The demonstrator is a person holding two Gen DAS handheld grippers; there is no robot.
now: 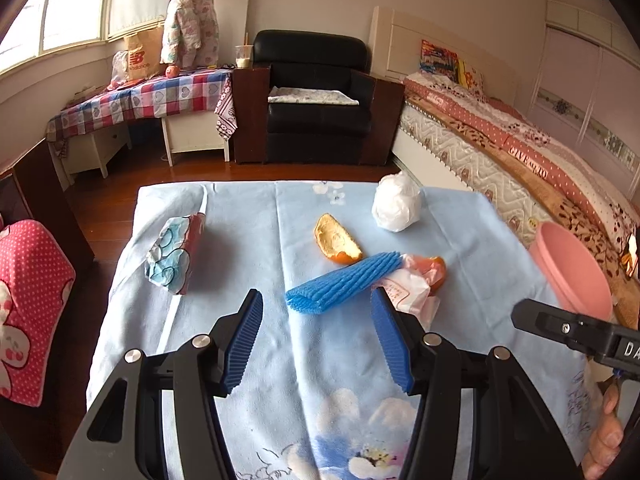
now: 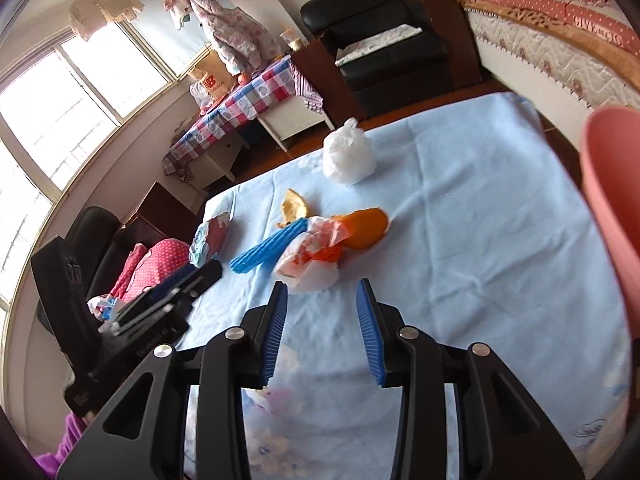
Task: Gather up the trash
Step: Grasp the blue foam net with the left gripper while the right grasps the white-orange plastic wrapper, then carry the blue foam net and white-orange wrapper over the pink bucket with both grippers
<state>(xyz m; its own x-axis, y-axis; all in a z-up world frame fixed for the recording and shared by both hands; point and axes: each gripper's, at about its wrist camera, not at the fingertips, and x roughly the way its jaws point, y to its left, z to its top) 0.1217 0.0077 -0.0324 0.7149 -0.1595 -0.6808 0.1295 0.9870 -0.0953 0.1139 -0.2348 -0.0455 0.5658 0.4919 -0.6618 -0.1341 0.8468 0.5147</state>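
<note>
Trash: blue ribbed foam sleeve (image 1: 346, 287), crumpled white-orange plastic wrapper (image 2: 310, 258), orange peels (image 1: 338, 240), white bag ball (image 1: 396, 204), crumpled carton (image 1: 176, 256), all uncollected ahead of fingers | left gripper (image 1: 316, 312) spread, empty | right gripper (image 2: 322, 300) spread, empty | pink bin (image 2: 612, 208) right of tool | progress: apparently none collected.

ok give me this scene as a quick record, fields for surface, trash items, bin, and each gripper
surface: table under a light blue floral cloth
trash items: blue foam sleeve, orange peel, thin plastic bag with more orange peel behind it, crumpled wrapper, white plastic wad
bin: pink bin at the table's right edge
left gripper: open, empty, just short of the foam sleeve
right gripper: open, empty, facing the plastic bag
</note>
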